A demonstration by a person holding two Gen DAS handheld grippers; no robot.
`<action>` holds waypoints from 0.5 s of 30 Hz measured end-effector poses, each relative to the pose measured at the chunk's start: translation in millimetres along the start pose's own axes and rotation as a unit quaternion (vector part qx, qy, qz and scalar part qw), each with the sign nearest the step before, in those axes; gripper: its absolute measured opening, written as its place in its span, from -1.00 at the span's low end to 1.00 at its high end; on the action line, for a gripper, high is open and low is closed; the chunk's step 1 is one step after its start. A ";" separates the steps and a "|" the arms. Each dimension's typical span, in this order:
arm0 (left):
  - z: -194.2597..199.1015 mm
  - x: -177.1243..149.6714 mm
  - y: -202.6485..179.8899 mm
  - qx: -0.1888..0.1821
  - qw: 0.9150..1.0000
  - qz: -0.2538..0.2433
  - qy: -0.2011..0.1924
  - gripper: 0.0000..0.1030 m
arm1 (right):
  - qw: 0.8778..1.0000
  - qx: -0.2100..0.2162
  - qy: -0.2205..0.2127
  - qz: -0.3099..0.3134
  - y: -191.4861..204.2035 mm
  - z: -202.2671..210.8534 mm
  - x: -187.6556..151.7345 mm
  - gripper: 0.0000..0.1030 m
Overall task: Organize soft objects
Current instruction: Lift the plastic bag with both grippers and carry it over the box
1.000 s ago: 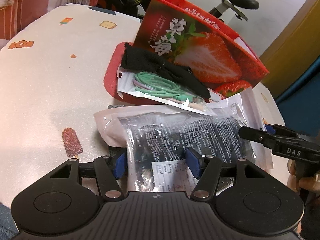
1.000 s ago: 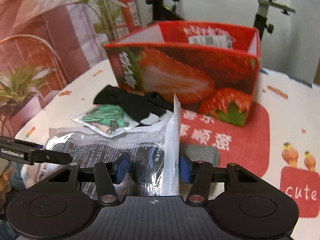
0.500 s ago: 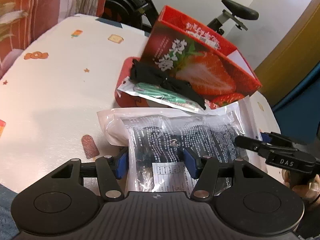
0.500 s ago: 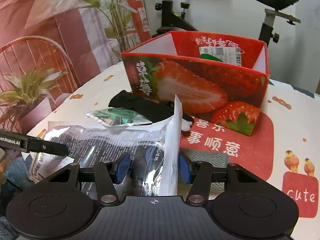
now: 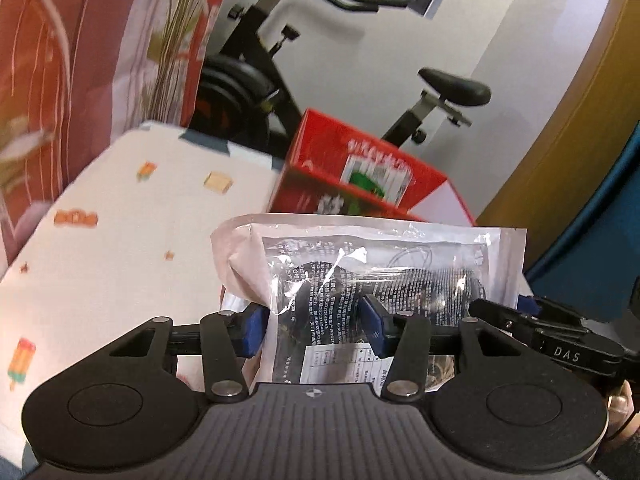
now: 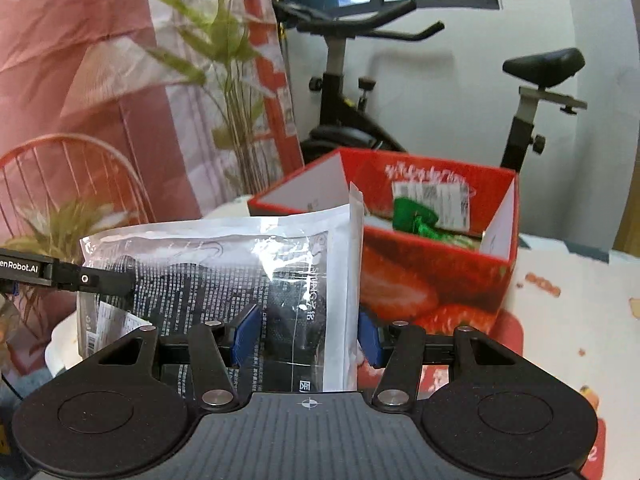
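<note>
Both claws carry one packet above the table, short of the box.

The clear crinkly plastic packet of dark soft goods (image 5: 372, 280) is light, floppy and slick, so edge grips suit it. The left gripper (image 5: 312, 330) and right gripper (image 6: 308, 334) are each clamped on its near edge, apparently firmly. It hangs before the red strawberry-printed cardboard box (image 6: 432, 276).

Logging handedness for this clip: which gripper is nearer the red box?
Right. The right gripper holds the plastic bag beside the red box; the left gripper grips its far end.
</note>
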State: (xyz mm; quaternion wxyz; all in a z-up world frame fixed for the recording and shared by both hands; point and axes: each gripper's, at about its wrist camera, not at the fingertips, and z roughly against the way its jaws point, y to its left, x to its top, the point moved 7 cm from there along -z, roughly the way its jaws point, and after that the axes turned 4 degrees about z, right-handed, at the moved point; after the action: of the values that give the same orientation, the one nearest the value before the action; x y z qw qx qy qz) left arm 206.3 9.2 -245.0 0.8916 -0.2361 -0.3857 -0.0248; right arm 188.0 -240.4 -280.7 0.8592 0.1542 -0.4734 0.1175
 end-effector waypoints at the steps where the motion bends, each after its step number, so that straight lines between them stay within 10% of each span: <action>1: -0.7 2.9 -1.4 0.000 1.000 -0.002 -0.004 0.01 | 1.000 -0.001 -0.004 0.000 -0.8 1.1 3.5 -0.04; 15: -24.2 78.5 -32.3 -0.032 0.995 -0.046 -0.077 -0.04 | 0.996 -0.050 -0.065 0.026 -16.8 2.9 66.9 -0.06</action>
State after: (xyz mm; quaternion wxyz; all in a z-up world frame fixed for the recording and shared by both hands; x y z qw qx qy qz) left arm 270.5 -19.2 -191.4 0.8490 -0.2476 -0.4629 -0.0595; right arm 226.6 -253.3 -224.9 0.8299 0.1061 -0.5376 0.1052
